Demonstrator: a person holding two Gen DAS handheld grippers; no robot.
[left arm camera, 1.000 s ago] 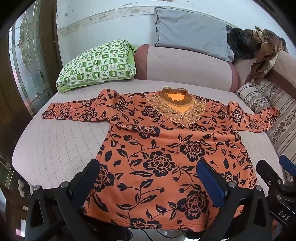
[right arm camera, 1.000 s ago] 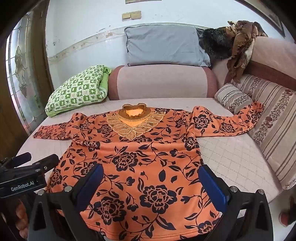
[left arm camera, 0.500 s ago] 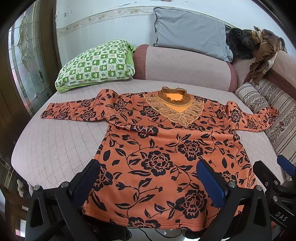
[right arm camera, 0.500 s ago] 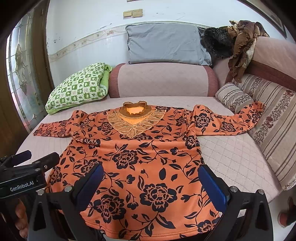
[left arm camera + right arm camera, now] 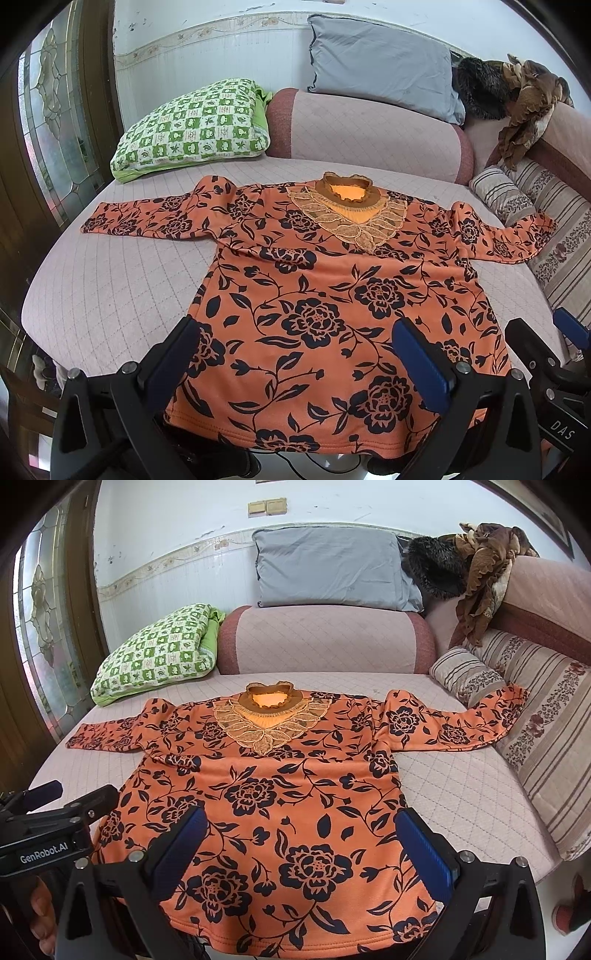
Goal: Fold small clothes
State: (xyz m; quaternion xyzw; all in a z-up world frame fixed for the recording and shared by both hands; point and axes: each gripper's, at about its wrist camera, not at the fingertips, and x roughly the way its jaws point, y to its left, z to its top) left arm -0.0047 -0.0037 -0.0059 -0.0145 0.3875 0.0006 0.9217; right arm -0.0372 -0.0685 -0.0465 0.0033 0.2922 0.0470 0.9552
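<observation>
orange floral top (image 5: 332, 295) lies flat on the bed (image 5: 110, 280), collar away, hem nearest both grippers. left gripper (image 5: 299, 358) and right gripper (image 5: 303, 849) spread wide, empty, each hovering by its own hem corner.

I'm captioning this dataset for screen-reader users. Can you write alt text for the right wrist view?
An orange floral top lies flat and unfolded, sleeves spread, on a pink quilted bed, with the open right gripper above its hem. The left gripper shows at the left edge; a green checked pillow and a grey pillow sit behind.
</observation>
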